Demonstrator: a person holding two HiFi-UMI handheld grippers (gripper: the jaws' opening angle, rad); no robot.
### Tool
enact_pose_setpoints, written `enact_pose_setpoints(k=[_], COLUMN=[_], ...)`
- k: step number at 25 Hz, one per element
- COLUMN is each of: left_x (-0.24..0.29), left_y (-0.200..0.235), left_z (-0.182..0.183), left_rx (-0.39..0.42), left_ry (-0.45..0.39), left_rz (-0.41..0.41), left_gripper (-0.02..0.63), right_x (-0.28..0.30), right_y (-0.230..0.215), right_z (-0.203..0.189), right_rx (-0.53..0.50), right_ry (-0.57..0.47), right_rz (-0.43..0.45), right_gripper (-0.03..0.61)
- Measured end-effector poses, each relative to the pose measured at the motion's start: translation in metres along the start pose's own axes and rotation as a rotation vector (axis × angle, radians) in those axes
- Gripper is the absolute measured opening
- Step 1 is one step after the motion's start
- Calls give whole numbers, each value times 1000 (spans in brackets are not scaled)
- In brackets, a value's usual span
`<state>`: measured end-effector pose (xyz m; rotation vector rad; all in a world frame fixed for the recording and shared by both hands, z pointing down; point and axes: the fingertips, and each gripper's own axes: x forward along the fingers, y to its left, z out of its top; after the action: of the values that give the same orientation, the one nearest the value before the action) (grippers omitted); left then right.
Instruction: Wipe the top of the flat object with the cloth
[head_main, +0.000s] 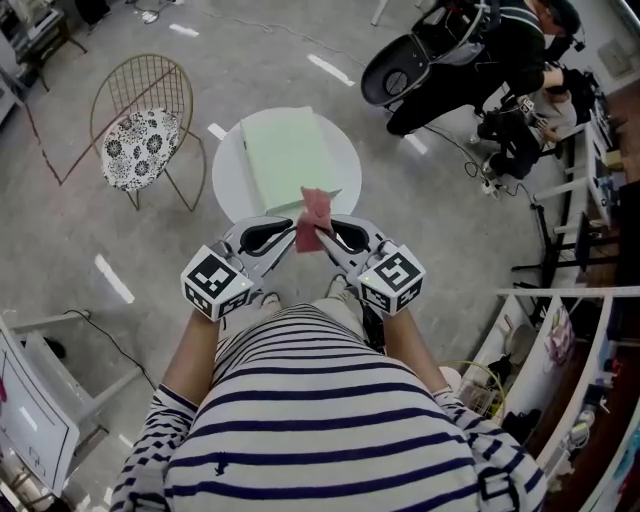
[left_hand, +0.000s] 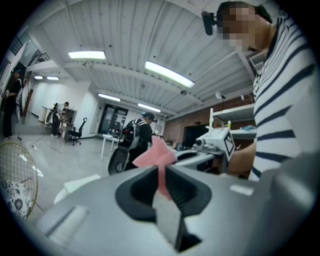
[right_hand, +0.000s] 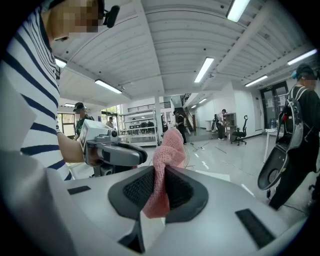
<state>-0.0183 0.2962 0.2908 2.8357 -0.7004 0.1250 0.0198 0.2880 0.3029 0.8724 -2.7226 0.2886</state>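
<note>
Close in against the person's striped shirt, the left tool (head_main: 288, 240) and the right tool (head_main: 326, 238) meet tip to tip. Both are clamped on the same small pink knitted cloth (head_main: 312, 218). In the left gripper view the jaws stand closed on a thin fold of it, and the rest bunches up beyond the tips. In the right gripper view the jaws pinch the mesh in the same way, with a tuft standing above them and a flap hanging below. The cloth is bunched between the two tools, not spread out.

Just beyond the tools, ahead of the person and lower, lies the pale green flat rectangular board (head_main: 290, 155) on a round white table (head_main: 228, 185). Its long axis runs away from the person, leaning slightly. Its near short edge sits right behind the cloth in the head view, though the cloth seems to be held above it, not touching. Neither tool looks clearly nearer, so I would judge the coming move a reach forward and down.

Farther left stands a wire chair (head_main: 140, 145).
</note>
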Motion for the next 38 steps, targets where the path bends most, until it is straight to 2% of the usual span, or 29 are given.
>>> enact_pose_setpoints(k=[5,13,21,24,31,38], left_x=[-1,6,40,58,99,118], left_y=[7,31,87,111,168,210], left_z=[-3,-8,-14,-19,-35,-61], left_rx=[-14,-58,-102,-111,-125,-127], left_ry=[-4,-8,19,39,94,181], left_rz=[17,56,128,168,283,385], left_gripper=[46,46,46,46,46,46], right_x=[6,22,63,84,127,168], right_y=[-4,-15,-85,-112,-160,-173], right_z=[-1,-9,-22,-26,-58,-107], right_rx=[-12,-74,-70,-75,-101,-145], right_ry=[9,96,173,191,293,409], right_rz=[-11,20,84,136,320,521], right_gripper=[51,51,51,51,51,51])
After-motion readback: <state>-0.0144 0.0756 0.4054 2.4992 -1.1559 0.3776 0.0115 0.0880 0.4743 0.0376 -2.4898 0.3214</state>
